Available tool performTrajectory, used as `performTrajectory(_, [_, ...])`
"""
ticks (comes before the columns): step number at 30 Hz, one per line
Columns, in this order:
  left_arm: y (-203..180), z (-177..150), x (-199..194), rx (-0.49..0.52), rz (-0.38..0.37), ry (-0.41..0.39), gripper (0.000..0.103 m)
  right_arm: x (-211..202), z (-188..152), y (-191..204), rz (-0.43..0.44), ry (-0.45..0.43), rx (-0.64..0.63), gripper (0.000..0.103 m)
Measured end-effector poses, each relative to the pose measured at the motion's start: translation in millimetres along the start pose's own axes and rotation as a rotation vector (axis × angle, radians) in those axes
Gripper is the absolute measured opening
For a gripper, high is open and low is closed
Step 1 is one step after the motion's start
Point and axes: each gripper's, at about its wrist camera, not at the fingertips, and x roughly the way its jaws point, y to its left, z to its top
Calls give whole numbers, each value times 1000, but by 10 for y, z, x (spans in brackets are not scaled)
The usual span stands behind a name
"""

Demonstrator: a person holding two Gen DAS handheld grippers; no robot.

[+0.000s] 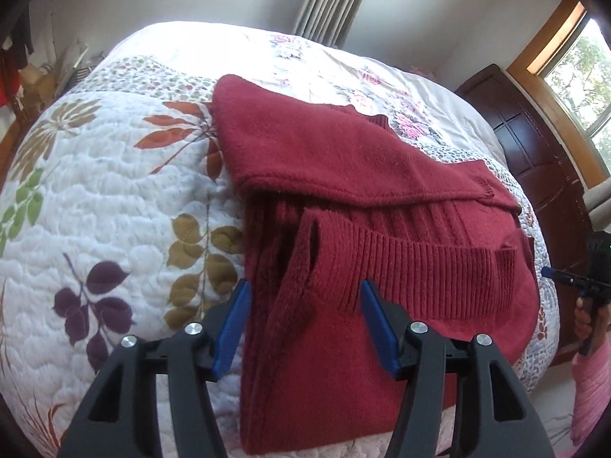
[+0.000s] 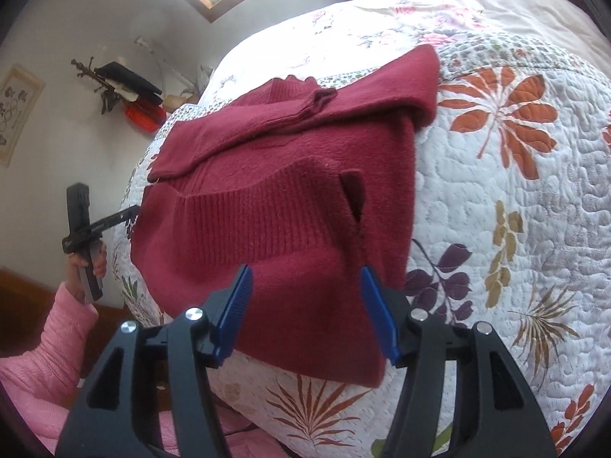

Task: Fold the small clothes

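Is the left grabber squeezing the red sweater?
No, the left gripper is wide open above the red sweater, pinching nothing.

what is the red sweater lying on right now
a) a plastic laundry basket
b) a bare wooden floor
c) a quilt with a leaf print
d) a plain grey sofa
c: the red sweater lies partly folded on a white quilt printed with orange, green, tan and purple leaves, while both open grippers, left and right, sit at its near edge.
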Motion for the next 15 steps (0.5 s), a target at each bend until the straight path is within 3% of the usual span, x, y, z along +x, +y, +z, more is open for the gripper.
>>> performTrajectory(6, [49,150,230,-13,-31,50,57,119,10,15,-5,16,3,59])
performTrajectory(8, [35,169,274,-9,-41,56,44,120,22,-2,-6,14,8,59])
performTrajectory(9, [21,175,285,0,-33,57,30,114,31,-15,-9,11,11,59])
performTrajectory(10, [-1,176,291,17,-14,54,23,106,37,-26,-11,9,13,59])
performTrajectory(13, [-38,170,250,24,-42,38,9,67,80,-72,-20,-4,21,60])
performTrajectory(15, [-88,155,181,35,-37,20,8,41,115,-109,-32,-10,26,61])
